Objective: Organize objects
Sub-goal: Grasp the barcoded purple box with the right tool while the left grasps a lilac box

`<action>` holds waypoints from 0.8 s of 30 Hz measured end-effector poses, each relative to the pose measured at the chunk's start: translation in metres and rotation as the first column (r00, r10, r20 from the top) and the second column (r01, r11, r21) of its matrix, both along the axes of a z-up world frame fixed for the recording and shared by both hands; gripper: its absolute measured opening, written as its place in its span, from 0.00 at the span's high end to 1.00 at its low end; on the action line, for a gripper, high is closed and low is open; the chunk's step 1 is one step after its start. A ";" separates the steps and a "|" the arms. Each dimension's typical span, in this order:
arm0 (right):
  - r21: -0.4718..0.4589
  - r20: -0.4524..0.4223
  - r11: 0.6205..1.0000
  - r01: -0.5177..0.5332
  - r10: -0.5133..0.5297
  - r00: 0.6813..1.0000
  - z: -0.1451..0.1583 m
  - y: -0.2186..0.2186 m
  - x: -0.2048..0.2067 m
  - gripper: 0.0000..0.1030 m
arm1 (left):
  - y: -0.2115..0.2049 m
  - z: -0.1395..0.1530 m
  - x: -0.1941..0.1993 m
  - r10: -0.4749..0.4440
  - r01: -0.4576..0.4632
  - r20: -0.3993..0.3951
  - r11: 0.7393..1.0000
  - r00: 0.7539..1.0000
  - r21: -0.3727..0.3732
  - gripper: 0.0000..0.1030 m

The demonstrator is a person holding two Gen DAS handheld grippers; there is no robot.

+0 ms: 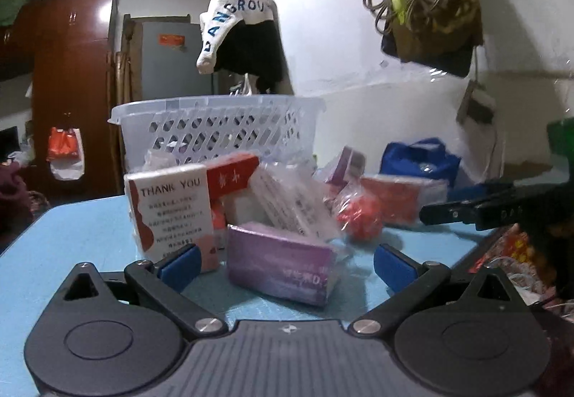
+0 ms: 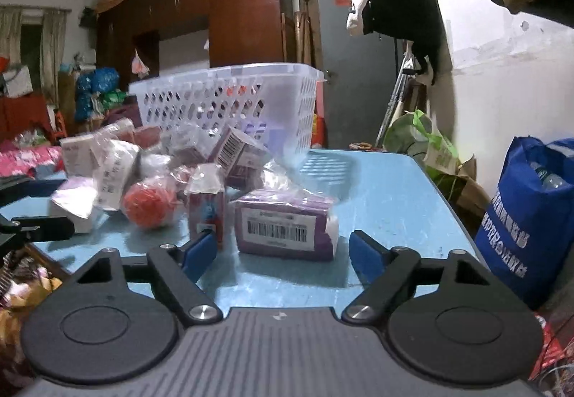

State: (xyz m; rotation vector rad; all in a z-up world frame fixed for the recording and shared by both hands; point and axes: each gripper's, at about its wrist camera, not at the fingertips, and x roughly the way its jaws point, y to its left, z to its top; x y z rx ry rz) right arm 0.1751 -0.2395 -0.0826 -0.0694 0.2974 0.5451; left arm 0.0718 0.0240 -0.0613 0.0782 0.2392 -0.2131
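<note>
A heap of small packets lies on the blue table [image 1: 71, 235] in front of a white slotted basket [image 1: 215, 124]. My left gripper [image 1: 286, 266] is open, and a purple box [image 1: 280, 264] lies just ahead between its blue pads without touching them. A white "THANK YOU" box [image 1: 172, 214] stands to its left, and an orange ball in a bag [image 1: 358, 217] lies to the right. My right gripper [image 2: 283, 253] is open around a purple barcode box [image 2: 283, 225]; the pads are not touching it. A small red-purple carton [image 2: 208, 210] stands by its left pad.
The basket [image 2: 229, 92] stands at the table's far side. A blue shopping bag [image 2: 531, 217] sits off the table's right edge. The other gripper's finger [image 1: 448, 212] reaches in from the right. Clothes hang on the wall above, and a wardrobe [image 1: 71, 74] stands behind.
</note>
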 end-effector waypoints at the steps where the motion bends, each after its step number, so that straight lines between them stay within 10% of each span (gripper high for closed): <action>1: -0.005 0.004 1.000 0.008 -0.008 1.000 -0.001 0.001 0.001 0.19 | 0.000 -0.001 0.000 0.003 -0.003 0.001 1.000 1.000 -0.007 0.00; 8: 0.012 0.027 0.999 0.032 -0.033 0.999 -0.004 -0.002 0.001 0.32 | -0.011 -0.006 0.008 0.003 -0.003 -0.001 1.000 1.000 0.022 0.02; 11: 0.013 0.031 0.999 0.034 -0.035 0.999 -0.005 -0.003 -0.001 0.33 | -0.007 -0.007 0.010 -0.019 0.018 -0.016 0.999 1.000 -0.026 0.26; 24: 0.047 0.031 0.997 0.059 -0.060 0.998 0.002 -0.014 -0.011 0.33 | 0.001 0.000 -0.013 0.040 -0.038 0.081 0.999 0.996 -0.025 0.26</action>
